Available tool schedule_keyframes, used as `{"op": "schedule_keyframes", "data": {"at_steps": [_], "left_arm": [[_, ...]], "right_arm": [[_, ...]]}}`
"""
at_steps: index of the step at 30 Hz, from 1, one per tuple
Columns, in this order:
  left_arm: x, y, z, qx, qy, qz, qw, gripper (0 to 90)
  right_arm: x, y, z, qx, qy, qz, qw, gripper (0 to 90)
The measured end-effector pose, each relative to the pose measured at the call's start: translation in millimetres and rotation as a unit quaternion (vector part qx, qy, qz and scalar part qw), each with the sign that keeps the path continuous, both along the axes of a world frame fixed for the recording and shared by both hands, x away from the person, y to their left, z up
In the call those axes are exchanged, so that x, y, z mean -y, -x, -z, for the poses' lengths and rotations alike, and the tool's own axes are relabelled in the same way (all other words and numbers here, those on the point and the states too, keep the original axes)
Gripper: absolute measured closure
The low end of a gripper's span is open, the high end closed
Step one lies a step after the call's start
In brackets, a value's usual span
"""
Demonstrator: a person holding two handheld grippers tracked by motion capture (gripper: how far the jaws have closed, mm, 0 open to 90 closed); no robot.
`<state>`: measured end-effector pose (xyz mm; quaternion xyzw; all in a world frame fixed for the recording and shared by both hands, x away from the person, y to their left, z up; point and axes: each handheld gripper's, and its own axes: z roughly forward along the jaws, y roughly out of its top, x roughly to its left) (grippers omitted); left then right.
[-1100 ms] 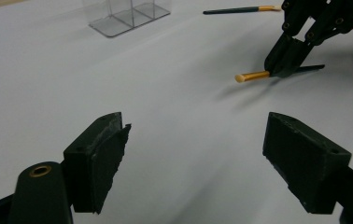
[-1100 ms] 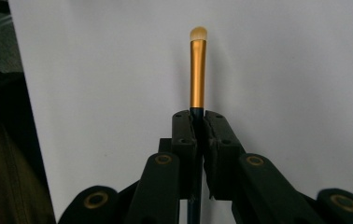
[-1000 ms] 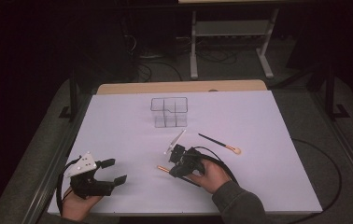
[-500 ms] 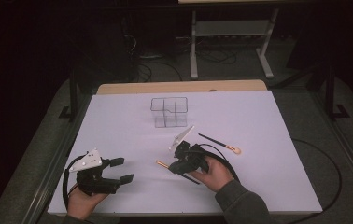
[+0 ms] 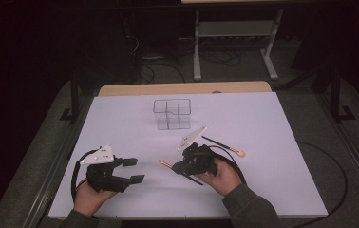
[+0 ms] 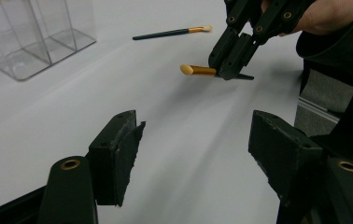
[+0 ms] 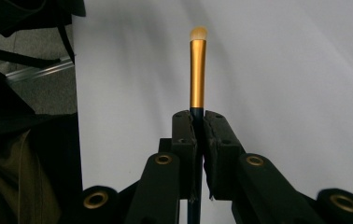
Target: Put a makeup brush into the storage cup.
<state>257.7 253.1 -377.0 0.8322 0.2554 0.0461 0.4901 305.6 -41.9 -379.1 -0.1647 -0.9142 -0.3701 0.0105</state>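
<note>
My right gripper (image 5: 176, 166) is shut on a thin makeup brush (image 5: 164, 164) with a gold ferrule and a pale tip, and holds it a little above the white table. In the right gripper view the brush (image 7: 197, 70) sticks straight out past the closed jaws of the right gripper (image 7: 198, 120). The left gripper view shows the right gripper (image 6: 230, 65) and that brush (image 6: 198, 70) ahead. My left gripper (image 5: 134, 170) (image 6: 195, 133) is open at the front left; its jaws have just been closing with nothing between them.
A clear compartment organizer (image 5: 172, 114) (image 6: 39, 37) stands at the middle back of the table. A second dark-handled brush (image 5: 222, 145) (image 6: 170, 32) lies flat to the right of my right gripper. The white sheet (image 5: 272, 180) covers the table nearly to its edges.
Both hands have risen slightly and shifted toward the table's middle. The right gripper has carried the brush up with it. The left jaws stand a little narrower than before.
</note>
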Motion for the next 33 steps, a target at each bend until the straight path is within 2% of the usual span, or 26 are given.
{"op": "schedule_keyframes", "data": {"at_steps": [3,6,12,22,33], "left_arm": [[4.4,-3.4,-4.1,-0.005,-0.002,0.01,0.9999,33.7],[8.9,-8.3,-8.8,-0.005,-0.004,0.022,0.9997,34.7],[20.5,-17.2,-15.9,-0.019,-0.009,0.048,0.9986,37.6],[37.7,-26.6,-24.1,-0.034,-0.012,0.071,0.9968,38.5],[48.6,-32.1,-24.4,-0.05,-0.024,0.089,0.9944,43.8]], "right_arm": [[2.0,1.3,-2.2,-0.002,-0.006,0.001,1.0,82.7],[5.2,2.1,-4.5,0.005,-0.013,0.0,0.9999,82.7],[10.0,5.1,-9.8,0.006,-0.028,0.002,0.9996,82.7],[14.2,9.9,-15.4,0.008,-0.044,0.003,0.999,82.7],[16.0,13.0,-17.3,0.019,-0.05,-0.006,0.9985,82.7]]}}
